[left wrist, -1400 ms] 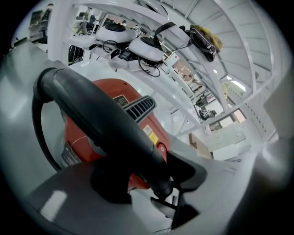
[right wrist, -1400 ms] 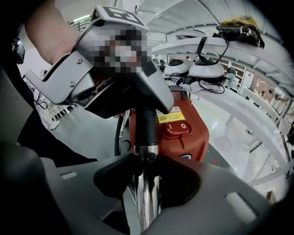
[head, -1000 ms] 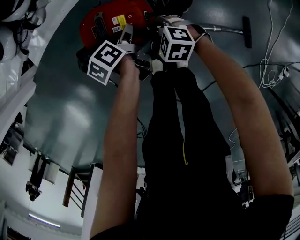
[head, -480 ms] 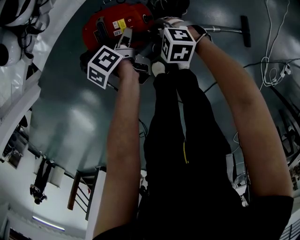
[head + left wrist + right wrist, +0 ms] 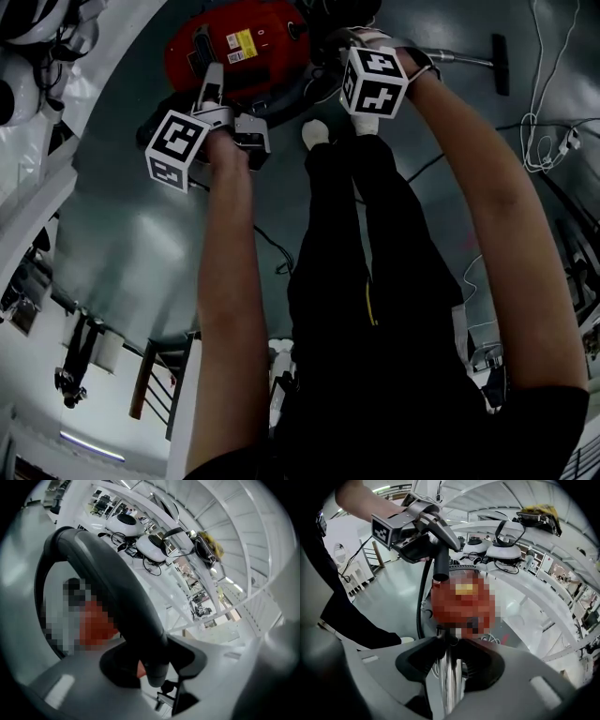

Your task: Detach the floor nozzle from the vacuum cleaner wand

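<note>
Floor nozzle (image 5: 501, 64) lies on the grey floor (image 5: 131, 225), far right in the head view, at the outer end of the chrome wand (image 5: 459, 60). Right tool (image 5: 450, 667) is clamped round the wand's near end, a pad pressing each side of the tube. Over to the left tool (image 5: 157, 677): it's closed on the black curved hose handle (image 5: 112, 583), held up with its open end clear of the wand. The red vacuum cleaner (image 5: 234, 47) sits just beyond both tools, and the black hose (image 5: 423, 597) drops toward it.
</note>
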`<state>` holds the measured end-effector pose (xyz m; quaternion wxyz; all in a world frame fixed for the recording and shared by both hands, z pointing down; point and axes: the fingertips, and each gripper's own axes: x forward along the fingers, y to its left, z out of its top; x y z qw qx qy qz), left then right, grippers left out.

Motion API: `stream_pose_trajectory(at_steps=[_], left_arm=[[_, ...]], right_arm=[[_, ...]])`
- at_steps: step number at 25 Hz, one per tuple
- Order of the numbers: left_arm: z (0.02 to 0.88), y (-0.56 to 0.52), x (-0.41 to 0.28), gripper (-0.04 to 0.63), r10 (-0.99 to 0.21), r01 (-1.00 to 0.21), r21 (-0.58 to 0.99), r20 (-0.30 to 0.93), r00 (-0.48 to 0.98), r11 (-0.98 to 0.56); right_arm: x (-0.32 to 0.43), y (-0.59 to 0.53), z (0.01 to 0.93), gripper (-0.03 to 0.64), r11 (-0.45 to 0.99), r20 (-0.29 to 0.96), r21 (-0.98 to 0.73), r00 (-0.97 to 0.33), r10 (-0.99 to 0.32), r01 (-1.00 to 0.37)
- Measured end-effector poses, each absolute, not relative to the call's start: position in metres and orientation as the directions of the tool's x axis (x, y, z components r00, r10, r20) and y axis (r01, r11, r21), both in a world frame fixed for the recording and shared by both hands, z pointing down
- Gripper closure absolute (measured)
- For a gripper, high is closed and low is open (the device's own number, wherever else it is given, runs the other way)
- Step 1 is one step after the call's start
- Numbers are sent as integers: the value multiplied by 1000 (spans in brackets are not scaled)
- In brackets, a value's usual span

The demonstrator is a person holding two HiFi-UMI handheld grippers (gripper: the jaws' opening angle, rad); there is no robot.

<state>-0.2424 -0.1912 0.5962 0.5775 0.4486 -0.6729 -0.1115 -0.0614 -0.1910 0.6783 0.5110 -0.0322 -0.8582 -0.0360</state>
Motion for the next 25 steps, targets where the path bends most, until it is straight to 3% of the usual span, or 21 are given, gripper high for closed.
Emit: stream_pose_trajectory(at_steps=[11,25], left_arm=[[602,-187,-237,434,-727,-477,661,684,65,579],[602,-197,-172,431,-720,-501,694,669,185,517]], right_arm=[[-63,-197,681,449,996,880,47,-474,-8,72],[-62,-240,679,451,992,893,118,-434,-120,-32]])
